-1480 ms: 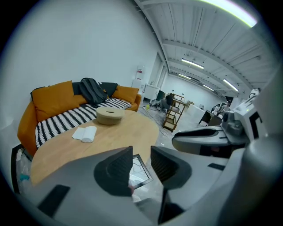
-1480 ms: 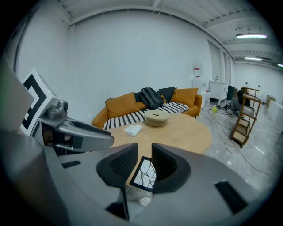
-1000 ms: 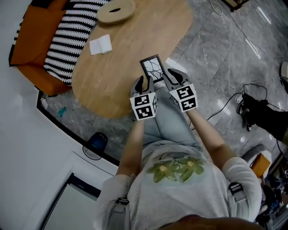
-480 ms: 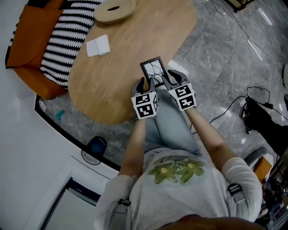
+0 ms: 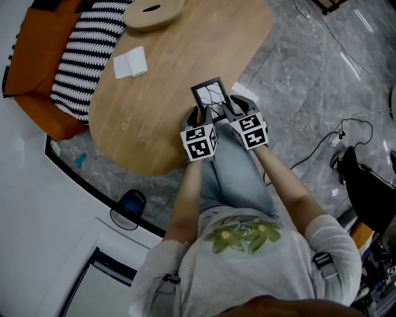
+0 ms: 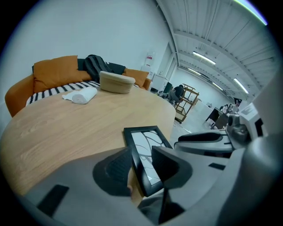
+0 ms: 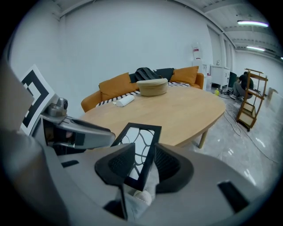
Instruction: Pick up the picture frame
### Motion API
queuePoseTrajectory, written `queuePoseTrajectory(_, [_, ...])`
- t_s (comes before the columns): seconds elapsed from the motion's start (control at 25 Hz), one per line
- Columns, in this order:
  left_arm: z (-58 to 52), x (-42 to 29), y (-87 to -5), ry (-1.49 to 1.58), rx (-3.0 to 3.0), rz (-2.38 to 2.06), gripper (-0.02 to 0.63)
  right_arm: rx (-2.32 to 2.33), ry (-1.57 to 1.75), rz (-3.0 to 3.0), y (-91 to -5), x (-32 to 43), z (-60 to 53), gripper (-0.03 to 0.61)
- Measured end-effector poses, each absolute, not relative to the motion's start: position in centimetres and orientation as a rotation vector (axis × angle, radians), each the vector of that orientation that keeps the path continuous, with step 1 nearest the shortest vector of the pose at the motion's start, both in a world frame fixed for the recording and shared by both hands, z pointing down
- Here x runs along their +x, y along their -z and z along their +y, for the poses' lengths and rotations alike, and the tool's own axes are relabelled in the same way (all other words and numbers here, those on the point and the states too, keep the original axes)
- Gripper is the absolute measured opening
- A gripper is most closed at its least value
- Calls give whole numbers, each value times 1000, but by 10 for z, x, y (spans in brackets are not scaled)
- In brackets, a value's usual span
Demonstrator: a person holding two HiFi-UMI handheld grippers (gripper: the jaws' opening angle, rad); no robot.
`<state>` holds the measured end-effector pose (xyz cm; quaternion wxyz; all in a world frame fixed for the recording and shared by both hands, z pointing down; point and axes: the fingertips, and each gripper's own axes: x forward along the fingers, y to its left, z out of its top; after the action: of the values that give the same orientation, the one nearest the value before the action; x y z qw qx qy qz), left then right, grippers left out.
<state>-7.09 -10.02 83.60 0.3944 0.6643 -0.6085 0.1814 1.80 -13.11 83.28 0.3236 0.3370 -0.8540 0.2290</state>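
Nothing lifted yet: picture frame (image 5: pixel 209 94) sits between fingers of left gripper (image 6: pixel 141 163) and right gripper (image 7: pixel 143 165), released, just been opening; clench, lift remain.

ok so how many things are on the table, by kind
picture frame: 1
white cloth: 1
round beige container: 1
total: 3
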Motion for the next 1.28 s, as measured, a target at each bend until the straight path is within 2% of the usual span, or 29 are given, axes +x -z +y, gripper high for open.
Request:
queuePoseTrajectory(0.52, [-102,-76,-867,-496,1664,-1526,135,852,-652,-2194,-867,23,-131,129])
queuePoseTrajectory(0.72, [-101,-80,-869,-465,1667,-1504,156,847,-687,-2212,-869,23,-131,129])
queuePoseTrajectory(0.84, [-101,-78,-870,-478,1671,-1500,156,833,-708,-2213,-869,21,-130,109])
queuePoseTrajectory(0.88, [-101,-77,-869,-478,1672,-1496,151,832,-709,-2212,-869,21,-130,109])
queuePoseTrajectory(0.92, [-102,-76,-869,-475,1672,-1493,112,833,-705,-2211,-869,21,-130,107])
queuePoseTrajectory(1.28, [-105,-77,-864,-485,1644,-1483,101,845,-645,-2191,-860,20,-133,92])
